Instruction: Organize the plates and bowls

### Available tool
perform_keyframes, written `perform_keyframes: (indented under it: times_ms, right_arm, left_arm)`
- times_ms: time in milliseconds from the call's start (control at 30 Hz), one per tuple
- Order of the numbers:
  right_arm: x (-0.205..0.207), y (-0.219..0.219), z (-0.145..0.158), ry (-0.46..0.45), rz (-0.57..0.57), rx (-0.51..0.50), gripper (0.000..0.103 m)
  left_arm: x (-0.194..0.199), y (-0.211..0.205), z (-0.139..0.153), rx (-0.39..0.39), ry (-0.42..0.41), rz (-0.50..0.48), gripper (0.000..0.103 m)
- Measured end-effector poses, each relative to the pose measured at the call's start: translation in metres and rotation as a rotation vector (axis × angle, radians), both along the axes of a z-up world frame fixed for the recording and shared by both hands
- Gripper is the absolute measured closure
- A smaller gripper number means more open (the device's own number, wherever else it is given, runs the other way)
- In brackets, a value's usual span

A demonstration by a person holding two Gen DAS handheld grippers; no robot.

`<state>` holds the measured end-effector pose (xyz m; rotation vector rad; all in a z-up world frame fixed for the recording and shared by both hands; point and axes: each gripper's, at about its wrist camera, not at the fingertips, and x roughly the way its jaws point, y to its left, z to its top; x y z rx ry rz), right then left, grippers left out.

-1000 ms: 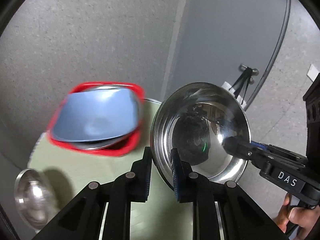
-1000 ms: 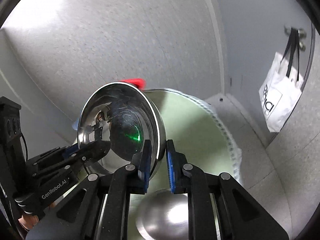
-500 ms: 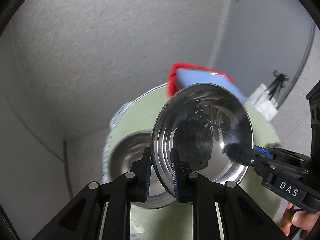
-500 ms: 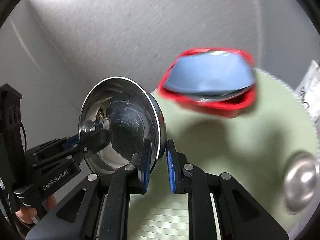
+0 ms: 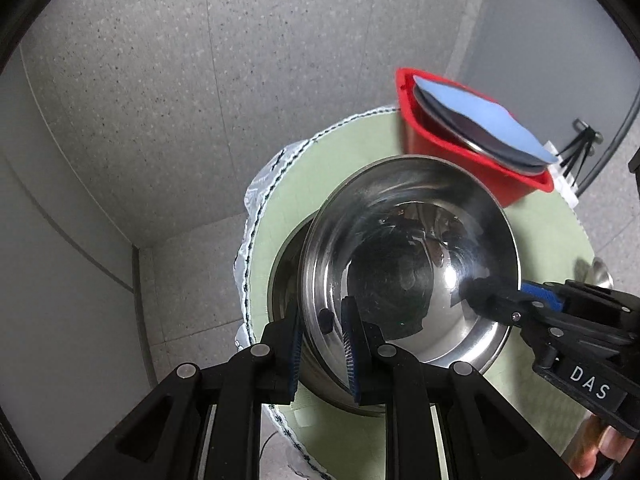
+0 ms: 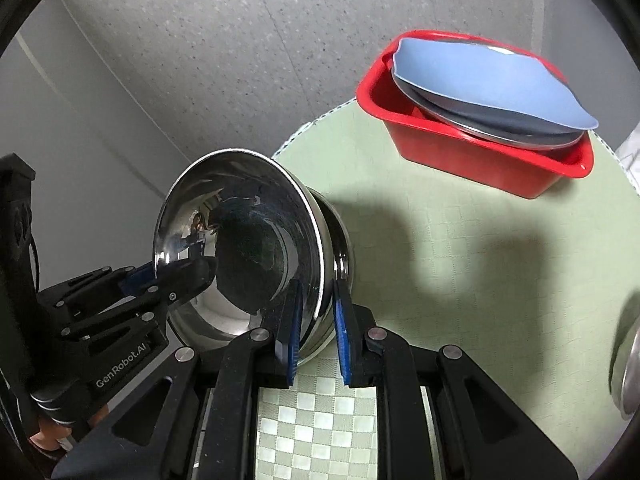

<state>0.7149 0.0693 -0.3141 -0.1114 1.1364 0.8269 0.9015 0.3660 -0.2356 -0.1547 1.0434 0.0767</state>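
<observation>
A shiny steel bowl [image 5: 412, 272] is held tilted between both grippers. My left gripper [image 5: 322, 344] is shut on its near rim; my right gripper [image 6: 314, 320] is shut on the opposite rim, and its fingers [image 5: 500, 300] show in the left wrist view. The bowl [image 6: 240, 248] sits partly inside a second steel bowl [image 5: 286, 264] that rests on the round green table [image 6: 480, 280]. A red tub [image 6: 480, 160] at the table's far side holds a steel plate and a blue plate [image 6: 488, 84].
A third steel piece [image 6: 626, 368] lies at the table's right edge. The table's left edge [image 5: 256, 216] has a lace-trimmed cover and drops to the grey floor. Grey walls stand behind. A white bag and a tripod [image 5: 576, 148] are beyond the tub.
Both grippers have swung the held bowl round and lowered it into the second steel bowl on the table. The red tub now lies farther back and to the right.
</observation>
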Motion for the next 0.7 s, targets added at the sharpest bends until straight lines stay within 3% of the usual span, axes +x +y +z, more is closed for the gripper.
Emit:
perform_keyframes:
  times_ms: [233,400,567,667,700]
  right_arm:
    - [-0.003,0.010,-0.005,-0.003,-0.004,-0.032,0.084]
    - [-0.007,0.014,-0.001,0.016,0.021,-0.013,0.061]
    - [-0.008,0.008,0.001,0.040,0.028,0.007,0.057]
    - [-0.011,-0.001,0.007,0.034,0.042,0.022,0.053]
    - [-0.011,-0.005,0.008,0.031,0.045,0.029,0.053]
  left_arm:
    - [0.025,-0.014,-0.014,-0.015,0.013,0.020,0.082]
    - [0.024,-0.015,-0.017,-0.026,0.023,0.034,0.077]
    - [0.020,-0.013,-0.013,-0.047,0.020,0.066,0.075]
    - [0.014,-0.016,-0.005,-0.027,0.000,0.094,0.063]
    - [0.012,-0.018,-0.004,-0.016,-0.005,0.107,0.053]
